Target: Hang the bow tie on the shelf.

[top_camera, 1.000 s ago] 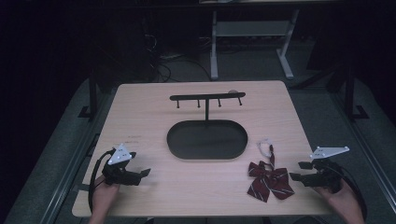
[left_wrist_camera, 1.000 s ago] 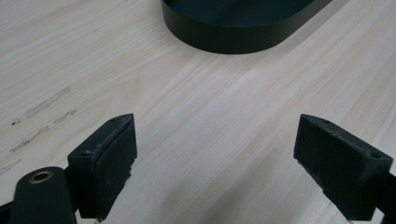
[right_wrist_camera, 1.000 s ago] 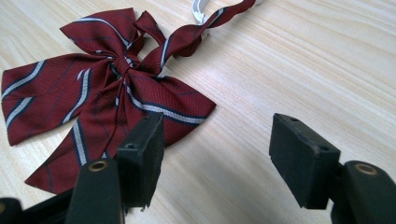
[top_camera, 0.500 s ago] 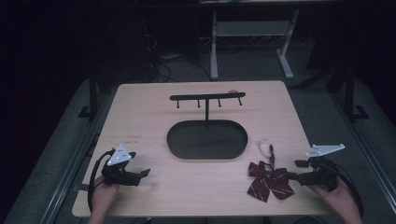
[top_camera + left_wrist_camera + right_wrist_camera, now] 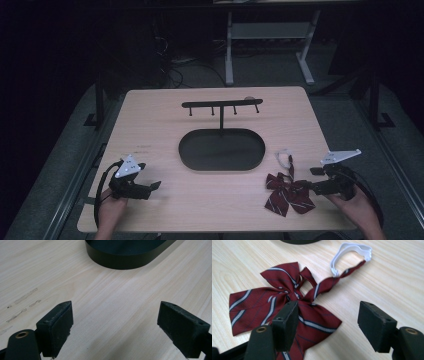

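high view: right gripper (image 5: 306,186) has edged away from the bow tie (image 5: 287,195), which lies unmoved on the table (image 5: 160,125) right of the black tray (image 5: 222,149); left gripper (image 5: 157,186) unmoved.
left gripper view: jaws apart over bare wood.
right gripper view: jaws apart, nothing gripped, above the tie's lower wing.

A light wooden table (image 5: 150,125) takes up the middle of the scene. At its centre lies a black oval tray (image 5: 221,150) with a low rim. From the far edge of the tray rises a thin black post carrying a horizontal bar with four small pegs, a hook stand (image 5: 221,104). Beyond the table, on the dark floor, stands the white frame of another table (image 5: 270,35), with loose cables (image 5: 175,67) to its left
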Action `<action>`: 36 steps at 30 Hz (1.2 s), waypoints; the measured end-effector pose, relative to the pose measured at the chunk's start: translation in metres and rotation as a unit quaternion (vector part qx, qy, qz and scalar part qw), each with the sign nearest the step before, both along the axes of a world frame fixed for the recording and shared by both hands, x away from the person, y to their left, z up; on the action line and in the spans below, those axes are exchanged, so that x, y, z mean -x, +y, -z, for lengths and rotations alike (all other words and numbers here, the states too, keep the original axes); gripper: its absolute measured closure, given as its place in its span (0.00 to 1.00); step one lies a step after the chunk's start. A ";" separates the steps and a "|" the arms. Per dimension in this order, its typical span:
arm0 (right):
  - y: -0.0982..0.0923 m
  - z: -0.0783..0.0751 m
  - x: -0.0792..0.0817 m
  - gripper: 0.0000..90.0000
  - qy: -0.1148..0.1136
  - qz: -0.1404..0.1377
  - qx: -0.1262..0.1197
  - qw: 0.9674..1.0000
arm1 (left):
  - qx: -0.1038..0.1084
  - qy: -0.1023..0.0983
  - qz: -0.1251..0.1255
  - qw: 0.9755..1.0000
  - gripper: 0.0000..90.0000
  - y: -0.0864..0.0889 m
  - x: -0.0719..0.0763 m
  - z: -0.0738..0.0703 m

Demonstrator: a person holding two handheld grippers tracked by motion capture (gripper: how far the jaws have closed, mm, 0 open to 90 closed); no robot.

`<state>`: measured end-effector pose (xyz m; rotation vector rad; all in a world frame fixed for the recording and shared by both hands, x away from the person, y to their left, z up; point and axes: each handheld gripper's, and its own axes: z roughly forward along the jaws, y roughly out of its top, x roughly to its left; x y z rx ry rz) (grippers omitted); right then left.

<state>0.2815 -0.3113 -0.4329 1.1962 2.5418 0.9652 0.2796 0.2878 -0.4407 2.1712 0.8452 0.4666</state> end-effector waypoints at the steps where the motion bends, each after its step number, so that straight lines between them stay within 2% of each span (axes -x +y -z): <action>1: 0.001 -0.002 -0.001 0.36 -0.004 -0.002 0.002 1.000 | -0.002 0.001 0.000 1.000 0.15 0.000 0.000 0.000; 6: 0.008 -0.010 -0.007 0.37 -0.002 -0.002 0.002 1.000 | 0.004 -0.002 -0.005 1.000 0.15 0.001 0.001 0.000; 10: 0.012 -0.015 -0.010 0.35 -0.004 -0.008 0.010 1.000 | -0.001 -0.002 -0.003 1.000 0.15 0.001 0.001 0.000; 14: 0.015 -0.017 -0.017 0.32 0.002 -0.004 0.015 1.000 | 0.000 -0.002 -0.004 1.000 0.15 0.002 0.001 0.000; 17: 0.019 -0.019 -0.025 0.30 0.016 -0.005 0.008 1.000 | -0.001 -0.001 -0.004 1.000 0.15 0.002 0.001 0.000; 25: 0.030 -0.019 -0.044 0.26 0.046 -0.015 0.012 0.999 | 0.004 -0.002 -0.007 1.000 0.15 0.003 0.001 -0.002; 27: 0.032 -0.019 -0.048 0.27 0.048 -0.019 0.007 0.999 | 0.005 -0.002 -0.006 1.000 0.15 0.003 0.001 -0.002; 32: 0.040 -0.019 -0.057 0.27 0.046 -0.019 0.021 0.999 | 0.005 -0.003 -0.007 1.000 0.15 0.003 0.001 -0.002; 36: 0.044 -0.019 -0.066 0.28 0.050 -0.007 0.027 0.998 | 0.008 -0.003 -0.009 1.000 0.15 0.002 0.001 -0.001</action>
